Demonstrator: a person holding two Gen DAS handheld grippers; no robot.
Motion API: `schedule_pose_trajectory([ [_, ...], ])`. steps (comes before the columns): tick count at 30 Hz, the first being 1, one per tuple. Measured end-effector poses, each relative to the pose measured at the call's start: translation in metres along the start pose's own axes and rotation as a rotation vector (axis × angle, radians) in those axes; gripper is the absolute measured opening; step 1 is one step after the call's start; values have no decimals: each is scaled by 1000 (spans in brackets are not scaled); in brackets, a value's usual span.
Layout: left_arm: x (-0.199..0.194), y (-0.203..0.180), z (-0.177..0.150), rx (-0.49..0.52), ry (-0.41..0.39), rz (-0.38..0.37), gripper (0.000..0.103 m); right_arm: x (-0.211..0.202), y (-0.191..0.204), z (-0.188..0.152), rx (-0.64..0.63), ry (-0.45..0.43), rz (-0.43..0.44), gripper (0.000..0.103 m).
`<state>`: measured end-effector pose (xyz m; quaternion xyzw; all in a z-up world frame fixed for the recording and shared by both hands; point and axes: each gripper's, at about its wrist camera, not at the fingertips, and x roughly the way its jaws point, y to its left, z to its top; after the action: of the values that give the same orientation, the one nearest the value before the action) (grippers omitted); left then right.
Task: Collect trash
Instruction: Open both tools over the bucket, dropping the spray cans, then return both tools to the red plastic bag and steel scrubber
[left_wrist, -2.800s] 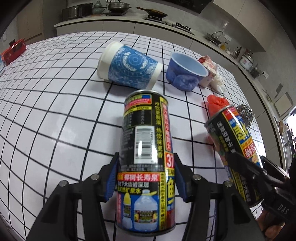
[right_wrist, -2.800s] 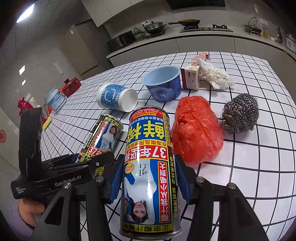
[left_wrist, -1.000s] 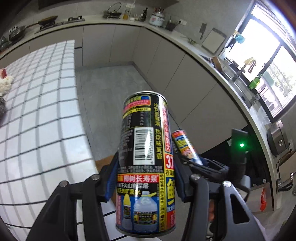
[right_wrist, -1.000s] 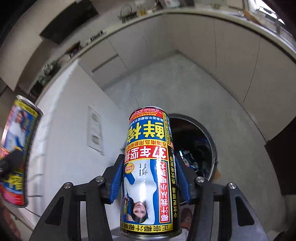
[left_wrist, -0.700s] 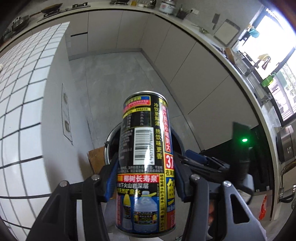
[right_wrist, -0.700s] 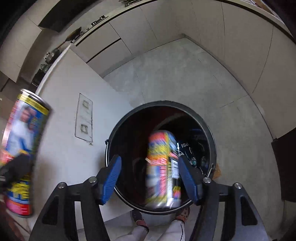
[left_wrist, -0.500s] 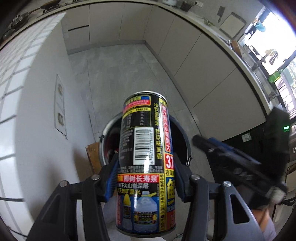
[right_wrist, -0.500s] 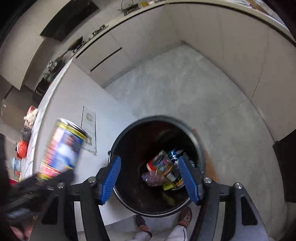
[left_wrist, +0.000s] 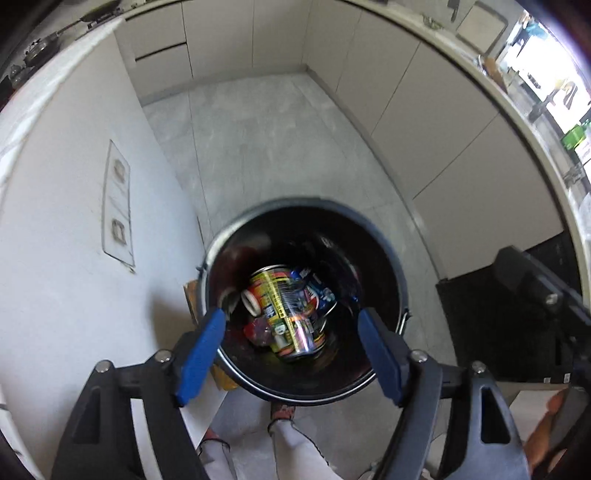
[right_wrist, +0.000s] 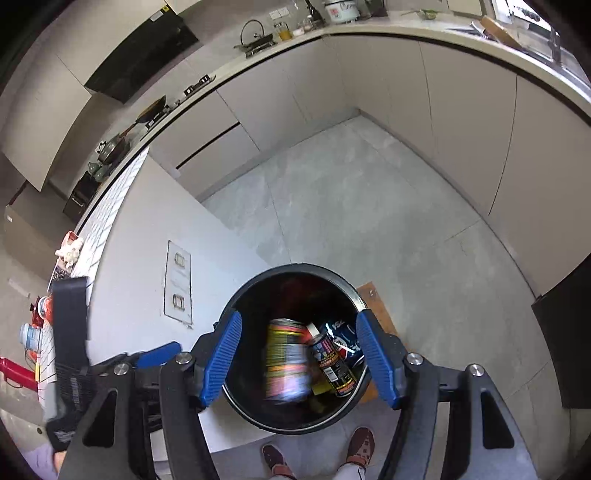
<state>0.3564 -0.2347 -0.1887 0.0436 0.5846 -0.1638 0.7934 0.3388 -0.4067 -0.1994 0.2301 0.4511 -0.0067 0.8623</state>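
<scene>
both cans dropped now. left tongs (left_wrist: 291, 354) just spread apart, nothing between the blue pads (left_wrist: 201, 349), hovering right over the black bin (left_wrist: 384, 258) on the floor. can (left_wrist: 286, 314) gripped half a second ago now blurry down inside, on the other trash. right tongs (right_wrist: 297, 360) released too, empty above the same bin, its can (right_wrist: 332, 363) already lying in there. shoes (right_wrist: 360, 448) showing below the rim.

Left gripper (left_wrist: 291, 354) jaws just opened; right gripper (right_wrist: 297, 360) gapes empty, both pointing down.
</scene>
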Motion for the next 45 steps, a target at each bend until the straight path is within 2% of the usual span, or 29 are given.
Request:
schedule_pose_trajectory([
  [6, -68, 23, -3, -25, -90, -75, 76, -16, 31, 6, -34, -34, 33, 67],
  [8, -97, 42, -7, -48, -136, -92, 76, -21, 51, 7, -57, -43, 56, 67],
  [12, -150, 99, -26, -104, -221, -92, 76, -30, 117, 3, -122, -64, 125, 67],
  [15, -172, 156, -44, -148, -253, -54, 76, -32, 173, -8, -157, -68, 180, 71],
  [21, -203, 281, -94, -290, -294, 31, 76, -29, 286, -41, -254, -72, 218, 72],
  [27, -220, 364, -125, -361, -328, 102, 76, -10, 375, -75, -297, -45, 254, 72],
  [33, -214, 393, -114, -413, -334, 112, 76, 6, 422, -83, -347, -19, 256, 72],
  [39, -206, 403, -86, -456, -332, 117, 76, 37, 443, -55, -409, -7, 274, 73],
  [45, -189, 405, -45, -460, -329, 163, 76, 70, 456, -17, -421, 10, 314, 73],
])
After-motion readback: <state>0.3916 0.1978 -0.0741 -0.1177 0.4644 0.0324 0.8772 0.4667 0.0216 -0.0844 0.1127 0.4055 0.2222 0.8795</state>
